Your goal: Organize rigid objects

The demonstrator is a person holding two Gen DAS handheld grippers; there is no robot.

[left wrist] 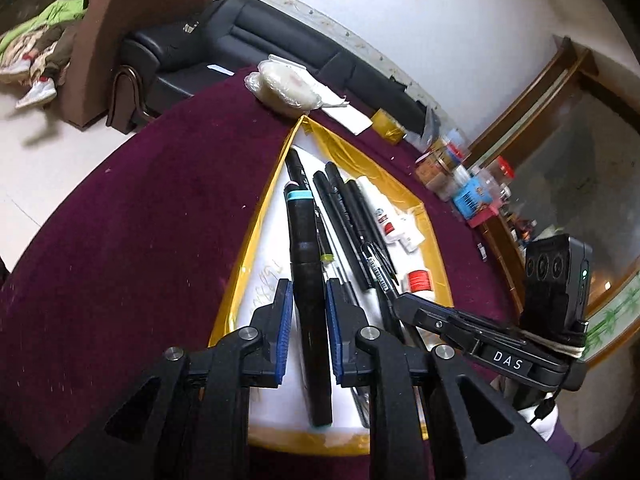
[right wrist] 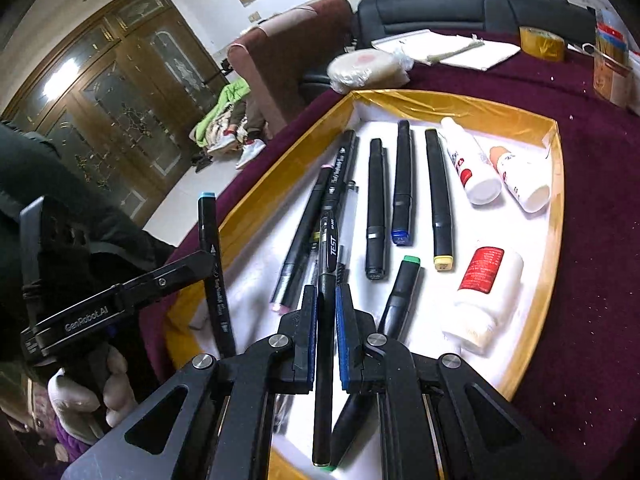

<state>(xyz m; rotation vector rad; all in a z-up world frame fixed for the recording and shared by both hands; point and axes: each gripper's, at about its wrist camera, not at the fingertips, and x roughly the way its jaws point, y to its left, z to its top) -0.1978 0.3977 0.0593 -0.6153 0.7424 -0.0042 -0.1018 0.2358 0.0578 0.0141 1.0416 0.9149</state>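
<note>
Right gripper (right wrist: 326, 344): it was closed on a thin black pen (right wrist: 325, 320). Its blue pads (right wrist: 343, 340) pressed the pen from both sides.
Pen direction: the pen ran straight along the fingers, pointing away from the camera and over the tray (right wrist: 557, 184). It looked to be held above the tray floor.
Left gripper (left wrist: 306, 334): it was closed on a fat black marker (left wrist: 306, 264) with a light blue ring near its far end.
Marker direction: the marker also ran straight along the fingers, out over the near left part of the tray. From the right camera it stood up tall beside the tray's left wall.
Which hand was nearer: both hands were at the near end of the tray, left one by the left wall and right one by the middle.
Things in the tray: more black markers (right wrist: 377, 208) lay side by side, long ways, pointing near to far. Three white bottles (right wrist: 486, 292) lay at the right side.
Best guess: each held thing already pointed the same way as the row, so it could go straight down into a gap.
Farther off: a round wrapped cake (right wrist: 366, 70) sat on the dark red cloth (right wrist: 592, 264), just past the tray.
</note>
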